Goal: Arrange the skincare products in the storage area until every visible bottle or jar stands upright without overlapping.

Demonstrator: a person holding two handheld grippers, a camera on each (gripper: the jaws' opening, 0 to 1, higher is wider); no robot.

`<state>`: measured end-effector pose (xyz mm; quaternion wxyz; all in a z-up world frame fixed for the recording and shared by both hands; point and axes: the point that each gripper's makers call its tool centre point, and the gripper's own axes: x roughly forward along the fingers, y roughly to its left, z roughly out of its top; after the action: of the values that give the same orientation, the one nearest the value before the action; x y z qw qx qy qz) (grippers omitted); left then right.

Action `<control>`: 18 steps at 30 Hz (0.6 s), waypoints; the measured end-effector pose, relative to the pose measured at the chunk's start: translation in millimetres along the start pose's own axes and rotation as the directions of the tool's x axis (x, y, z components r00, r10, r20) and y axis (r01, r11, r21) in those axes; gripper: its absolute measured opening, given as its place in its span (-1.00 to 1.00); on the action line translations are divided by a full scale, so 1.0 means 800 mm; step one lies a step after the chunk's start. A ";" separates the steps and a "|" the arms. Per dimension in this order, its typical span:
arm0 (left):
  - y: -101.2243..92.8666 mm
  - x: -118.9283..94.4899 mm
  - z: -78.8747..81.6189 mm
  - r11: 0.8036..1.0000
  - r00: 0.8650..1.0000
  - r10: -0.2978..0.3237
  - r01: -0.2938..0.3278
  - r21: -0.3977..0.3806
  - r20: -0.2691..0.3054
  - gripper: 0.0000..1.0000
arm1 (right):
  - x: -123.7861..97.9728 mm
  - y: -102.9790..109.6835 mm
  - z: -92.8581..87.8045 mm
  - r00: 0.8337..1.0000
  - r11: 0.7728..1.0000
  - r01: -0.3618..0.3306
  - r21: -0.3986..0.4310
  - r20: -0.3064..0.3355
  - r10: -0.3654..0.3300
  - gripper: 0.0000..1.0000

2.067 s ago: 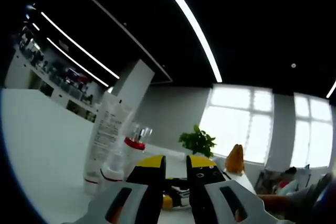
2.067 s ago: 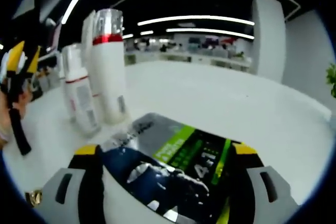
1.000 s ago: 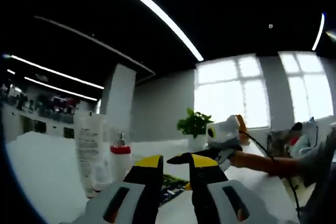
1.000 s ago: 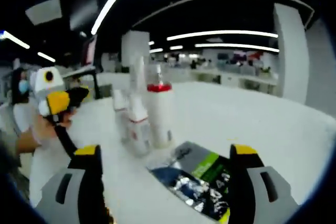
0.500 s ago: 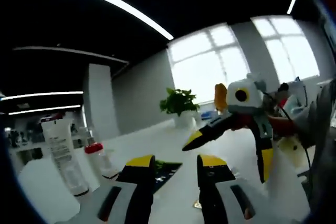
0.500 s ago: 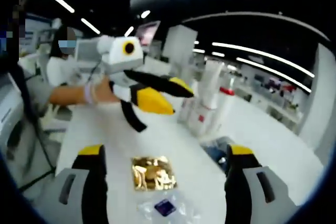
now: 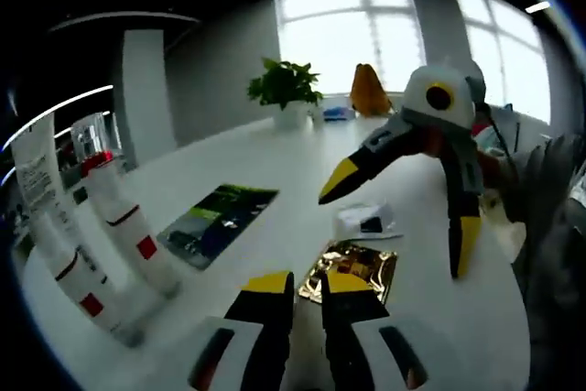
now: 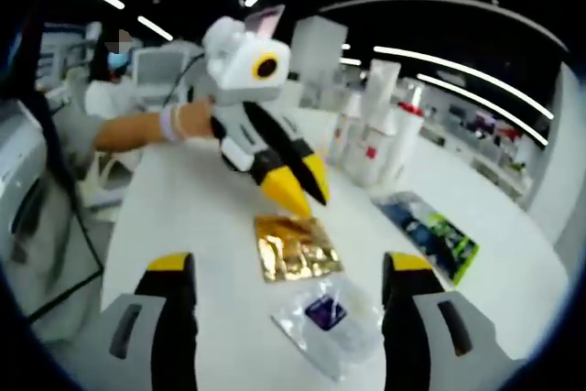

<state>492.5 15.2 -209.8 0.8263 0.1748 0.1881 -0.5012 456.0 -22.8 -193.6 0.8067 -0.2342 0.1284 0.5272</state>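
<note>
on the white counter (image 7: 275,171), flat packets beside standing bottles
left gripper (image 8: 293,185) fingers nearly closed over the gold foil sachet (image 8: 295,246); right gripper (image 8: 284,295) fingers wide, empty; a careless sweep could topple the white red-banded bottles (image 7: 119,226)

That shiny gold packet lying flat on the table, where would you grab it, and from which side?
Probably by an edge. The gold packet lies flat on the white table, so nothing stands up to pinch. I would come from above, tilted, at the corner nearest the right gripper, whose fingers stand wide apart. The clear sachet lies close beside it, so avoid that side.
</note>
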 end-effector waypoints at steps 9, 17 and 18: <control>-0.002 0.010 -0.005 0.993 0.999 0.043 -0.042 0.112 -0.004 -1.00 | 0.002 0.004 0.004 1.000 0.999 0.030 -0.040 -0.002 -0.030 0.57; 0.003 0.010 -0.005 0.986 0.997 0.070 -0.062 0.154 -0.045 -1.00 | -0.006 -0.024 0.013 0.975 0.946 0.213 -0.242 -0.002 -0.220 0.44; 0.003 0.009 -0.004 0.987 0.997 0.067 -0.059 0.151 -0.045 -1.00 | -0.007 -0.026 0.016 0.969 0.929 0.242 -0.281 0.013 -0.248 0.42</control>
<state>497.2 12.2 -216.3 0.8214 0.2546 0.1647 -0.4831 471.9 -27.8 -174.9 0.8233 -0.3664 0.0314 0.4325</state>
